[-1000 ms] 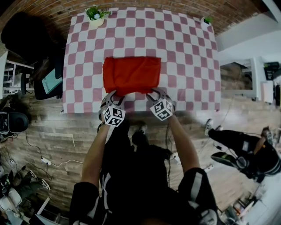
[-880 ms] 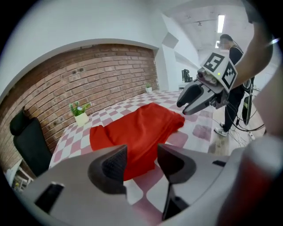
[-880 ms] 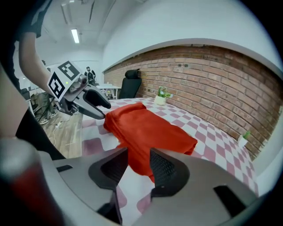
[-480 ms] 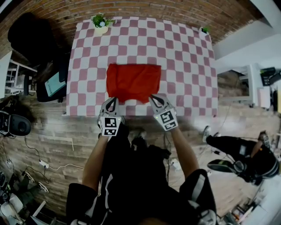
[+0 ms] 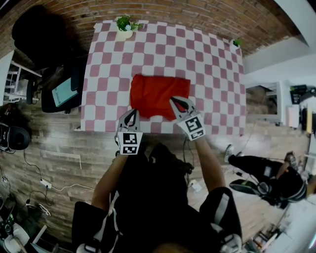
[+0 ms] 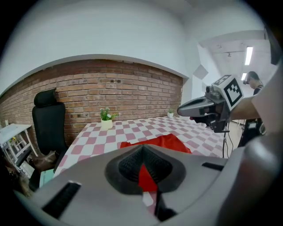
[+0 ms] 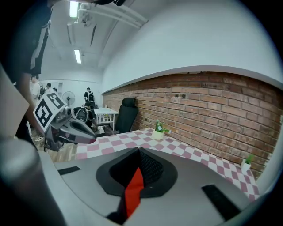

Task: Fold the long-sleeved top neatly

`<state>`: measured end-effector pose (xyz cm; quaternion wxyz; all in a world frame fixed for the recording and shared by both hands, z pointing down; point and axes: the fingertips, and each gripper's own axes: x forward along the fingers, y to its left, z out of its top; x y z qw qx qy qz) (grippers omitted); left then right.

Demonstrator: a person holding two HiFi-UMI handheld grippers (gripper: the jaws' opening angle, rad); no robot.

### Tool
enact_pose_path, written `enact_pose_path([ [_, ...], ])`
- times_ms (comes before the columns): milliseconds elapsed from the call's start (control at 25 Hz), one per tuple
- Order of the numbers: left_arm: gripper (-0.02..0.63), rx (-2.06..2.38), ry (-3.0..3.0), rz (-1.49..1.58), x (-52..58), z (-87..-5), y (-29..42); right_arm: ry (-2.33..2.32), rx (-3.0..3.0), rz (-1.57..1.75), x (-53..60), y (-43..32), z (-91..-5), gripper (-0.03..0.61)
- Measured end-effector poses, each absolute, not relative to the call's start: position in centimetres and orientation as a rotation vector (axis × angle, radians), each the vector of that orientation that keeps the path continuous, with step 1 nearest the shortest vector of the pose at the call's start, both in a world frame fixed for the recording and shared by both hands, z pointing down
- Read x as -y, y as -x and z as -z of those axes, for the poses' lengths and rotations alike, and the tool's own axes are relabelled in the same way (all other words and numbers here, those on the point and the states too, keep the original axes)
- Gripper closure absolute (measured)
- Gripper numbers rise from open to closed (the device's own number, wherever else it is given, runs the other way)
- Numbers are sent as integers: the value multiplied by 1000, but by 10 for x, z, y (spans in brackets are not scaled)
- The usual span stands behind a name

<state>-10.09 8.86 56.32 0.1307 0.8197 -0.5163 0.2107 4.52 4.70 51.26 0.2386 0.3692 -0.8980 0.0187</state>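
The red top (image 5: 160,94) lies folded into a soft rectangle near the front edge of the table (image 5: 212,74); the left gripper (image 5: 133,112) is clamped tight on its near hem, and the right gripper (image 5: 174,100) has just closed on it too; a pink-and-white checked tablecloth (image 5: 108,59) covers the table; rough brick wall (image 5: 163,12) behind, small potted plant (image 5: 124,25) at the far corner, wood-plank floor (image 5: 59,148).
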Motion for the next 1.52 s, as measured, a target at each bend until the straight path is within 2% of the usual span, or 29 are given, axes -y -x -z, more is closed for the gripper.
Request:
enact_pose_path([
  [200,608,1486,-2345,-598,-80,-567,106,-976,2470,-62,-27,-22,-510,571],
  [560,604,1502,-2175,-641,-55,-616,103,-675,2462,-146,17,8,-561,568],
  [600,595,1493,-2152,-643,-54,-622,101,-626,2452,-150,21,11,-566,566],
  [640,551,1479,-2134,-646,-52,-628,99,-580,2441,-150,26,14,-570,562],
  [680,478,1461,-2116,-651,-50,-635,97,-530,2427,-148,31,18,-574,543],
  [720,431,1446,-2096,-656,-49,-641,96,-477,2413,-146,36,22,-578,505],
  [760,410,1435,-2073,-662,-48,-647,96,-427,2399,-142,40,27,-583,481],
  [1040,362,1346,-1925,-707,-50,-702,98,-109,2217,-172,72,45,-633,433],
  [1520,353,1228,-1802,-700,-50,-745,100,183,1995,-222,115,67,-712,386],
])
